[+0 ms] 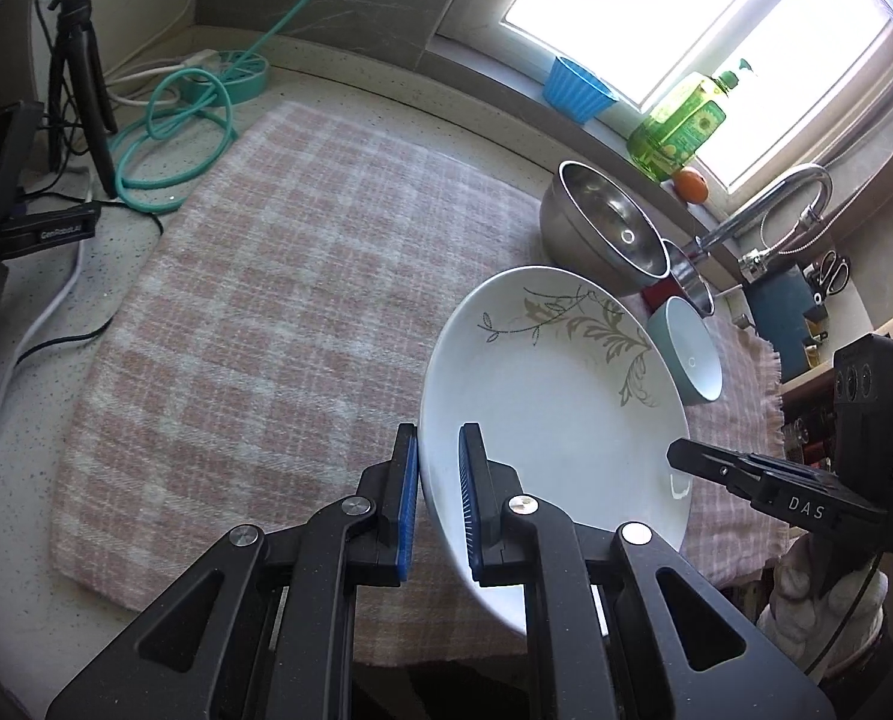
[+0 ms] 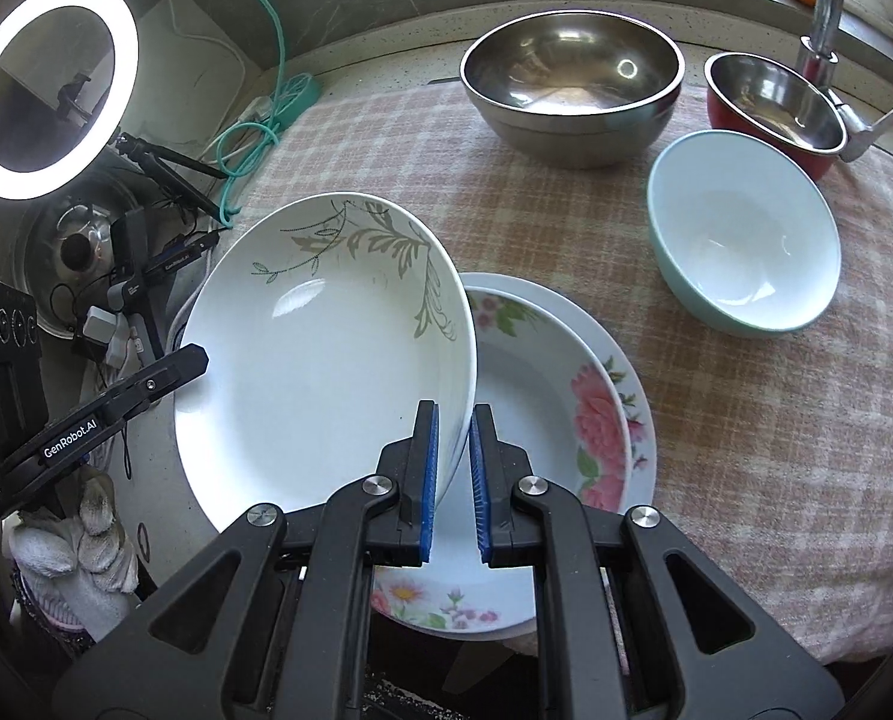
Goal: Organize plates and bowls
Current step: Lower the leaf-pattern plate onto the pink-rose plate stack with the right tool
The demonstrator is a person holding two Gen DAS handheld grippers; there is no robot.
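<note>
The left tongs (image 1: 437,501) pinch the left rim of the leaf plate (image 2: 326,354), and the right tongs (image 2: 454,477) pinch its right rim, so both are clamped on it. The plate is tilted, up in the air, over the flower plate (image 2: 572,420) on the checked cloth (image 2: 746,420) on the desk. It looks hard, smooth and slippery, and it could break if dropped, so the rim is the best place to hold. Further right sit the blue bowl (image 2: 743,240), the big steel bowl (image 2: 572,90) and the red bowl (image 2: 773,108).
</note>
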